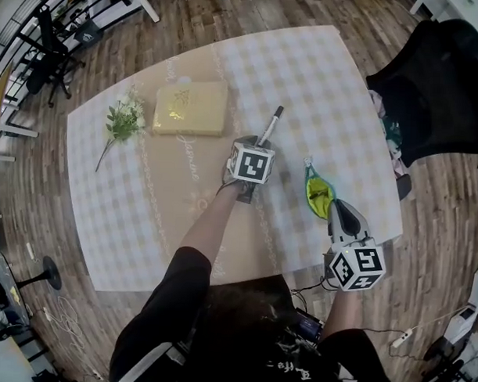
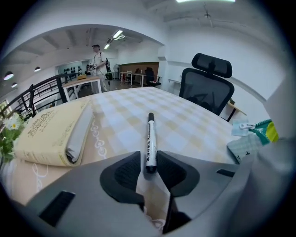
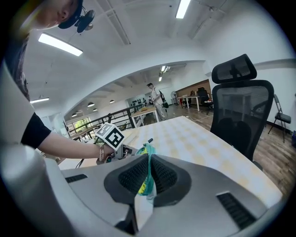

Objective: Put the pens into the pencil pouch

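Observation:
A black marker pen (image 1: 270, 125) lies on the checked tablecloth near the table's middle. My left gripper (image 1: 260, 142) is down at its near end, and in the left gripper view the pen (image 2: 149, 136) runs away from me with its end gripped between the two pads of my left gripper (image 2: 149, 167). A green and yellow pencil pouch (image 1: 318, 194) rests near the table's right front. My right gripper (image 1: 336, 212) is shut on its near edge. In the right gripper view the pouch fabric (image 3: 147, 159) stands pinched between the pads of my right gripper (image 3: 147, 179).
A pale yellow book (image 1: 190, 108) lies at the back left of the table, with a sprig of white flowers (image 1: 124, 121) further left. A black office chair (image 1: 434, 83) stands by the table's right side. The table's front edge (image 1: 244, 276) is close to my body.

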The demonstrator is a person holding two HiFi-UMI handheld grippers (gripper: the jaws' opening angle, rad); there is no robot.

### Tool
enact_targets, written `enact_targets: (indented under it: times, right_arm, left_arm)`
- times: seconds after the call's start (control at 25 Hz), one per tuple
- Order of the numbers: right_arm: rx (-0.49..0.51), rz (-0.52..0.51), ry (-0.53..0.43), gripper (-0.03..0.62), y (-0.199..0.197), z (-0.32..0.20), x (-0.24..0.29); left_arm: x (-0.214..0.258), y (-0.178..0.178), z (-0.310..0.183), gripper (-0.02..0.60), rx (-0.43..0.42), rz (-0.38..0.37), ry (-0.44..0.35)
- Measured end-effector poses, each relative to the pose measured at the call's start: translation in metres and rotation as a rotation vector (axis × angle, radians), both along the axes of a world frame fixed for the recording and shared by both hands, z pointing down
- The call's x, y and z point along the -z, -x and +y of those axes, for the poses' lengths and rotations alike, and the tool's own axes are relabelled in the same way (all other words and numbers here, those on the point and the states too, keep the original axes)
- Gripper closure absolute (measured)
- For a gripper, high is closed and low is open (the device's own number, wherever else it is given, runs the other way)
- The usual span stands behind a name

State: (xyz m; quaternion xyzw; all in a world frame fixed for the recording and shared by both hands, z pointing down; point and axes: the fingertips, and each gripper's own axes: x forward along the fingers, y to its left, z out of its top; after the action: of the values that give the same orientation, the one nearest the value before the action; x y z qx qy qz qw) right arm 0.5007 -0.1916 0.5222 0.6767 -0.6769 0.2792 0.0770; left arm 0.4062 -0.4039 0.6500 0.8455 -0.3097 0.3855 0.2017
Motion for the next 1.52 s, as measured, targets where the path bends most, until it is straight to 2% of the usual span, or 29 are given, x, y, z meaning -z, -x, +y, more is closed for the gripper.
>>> enact_targets:
  times: [0.08, 0.48, 0.8, 1.16, 1.28, 1.52]
  right_arm:
    - [-0.001, -0.004, -0.004, 0.563, 0.000, -0.001, -0.001]
    - [-0.013, 0.010, -0.007, 0.563, -0.002, -0.003, -0.001]
    - [-0.020, 0.021, -0.013, 0.563, 0.008, 0.002, -0.001]
    - [-0.062, 0.106, 0.047, 0.565, 0.030, 0.000, -0.007]
    - [-0.067, 0.110, 0.061, 0.565, 0.045, 0.003, -0.011]
    - [-0.050, 0.186, 0.112, 0.565, 0.075, 0.007, -0.015]
  left_arm:
    - [-0.001, 0.004, -0.005, 0.486, 0.001, -0.017, -0.014]
    - [0.001, 0.007, -0.002, 0.499, -0.032, -0.037, -0.011]
    - [0.037, 0.030, 0.029, 0.499, -0.065, 0.034, -0.091]
    - [0.088, 0.093, 0.063, 0.499, -0.069, 0.123, -0.094]
    - [0.101, 0.119, 0.078, 0.499, -0.114, 0.105, -0.146]
    - [0.127, 0.169, 0.106, 0.499, -0.165, 0.057, -0.220]
